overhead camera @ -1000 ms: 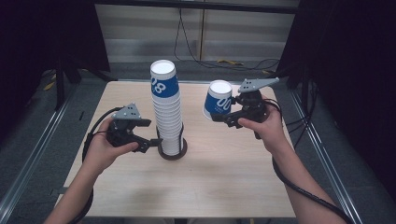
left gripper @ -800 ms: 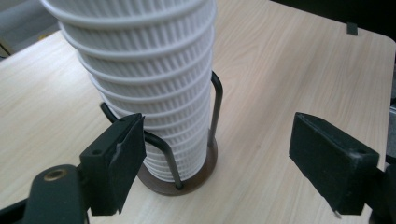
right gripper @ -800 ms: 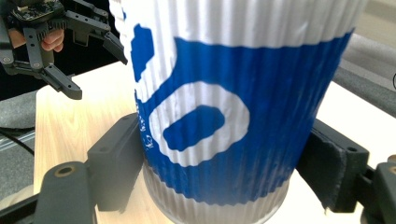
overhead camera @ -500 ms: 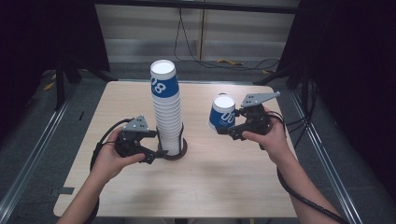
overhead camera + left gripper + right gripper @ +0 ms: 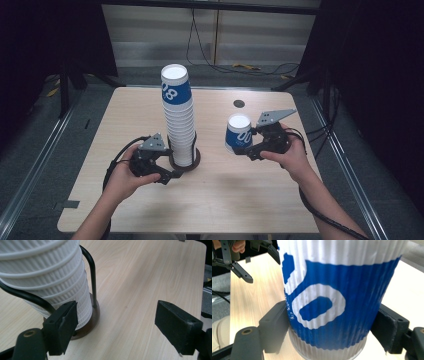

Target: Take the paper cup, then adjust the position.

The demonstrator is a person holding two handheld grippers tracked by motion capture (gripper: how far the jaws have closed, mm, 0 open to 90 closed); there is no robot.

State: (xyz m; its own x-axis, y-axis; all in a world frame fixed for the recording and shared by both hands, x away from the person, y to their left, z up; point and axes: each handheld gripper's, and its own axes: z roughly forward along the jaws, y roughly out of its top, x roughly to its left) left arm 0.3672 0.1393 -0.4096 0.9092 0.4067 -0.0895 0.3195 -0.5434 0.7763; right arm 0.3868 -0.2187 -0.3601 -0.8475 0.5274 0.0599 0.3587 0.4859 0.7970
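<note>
Tongs on the right (image 5: 248,145) clamp a blue-and-white paper cup (image 5: 238,134) upside down just above the worktop (image 5: 280,200), while the left tongs (image 5: 172,167) stand open beside the cup stack (image 5: 179,125) in its wire holder (image 5: 192,159).

Ribbed white-and-blue paper cup (image 5: 332,302) in my right gripper (image 5: 248,146): corrugated, matt, printed. Tall stack of ribbed white paper cups (image 5: 50,272): same rough matt fluting. Thin black metal wire holder (image 5: 93,277): smooth, slight sheen; dark round base (image 5: 93,315) glossy. Pale wood-grain table (image 5: 140,277): smooth, satin. My left gripper (image 5: 125,322) pads: matt black plastic.
</note>
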